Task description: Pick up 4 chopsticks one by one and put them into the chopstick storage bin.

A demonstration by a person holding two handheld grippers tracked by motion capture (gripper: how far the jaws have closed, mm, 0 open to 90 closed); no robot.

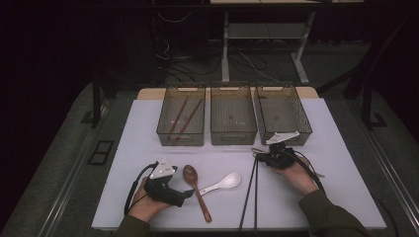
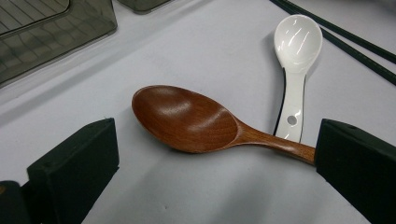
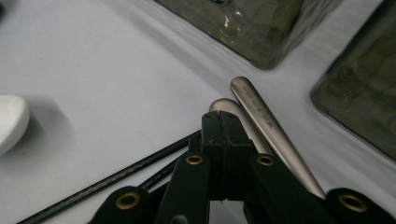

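One wooden spoon [image 2: 187, 119] lies between the spread left tool [image 2: 215, 163] jaws.

Wooden spoon [image 2: 187, 119] between wide-apart jaws, white spoon [image 2: 295, 60] just beside

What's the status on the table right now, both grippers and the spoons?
Left hand-held gripper open, jaws astride wooden spoon. Right hand-held gripper shut over black chopsticks, grasp unclear. White spoon handle touches the wooden one's.

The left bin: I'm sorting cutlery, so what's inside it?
Inside the left bin lie two brown chopsticks, slanting along its floor. Their near ends blur behind the tinted front wall.
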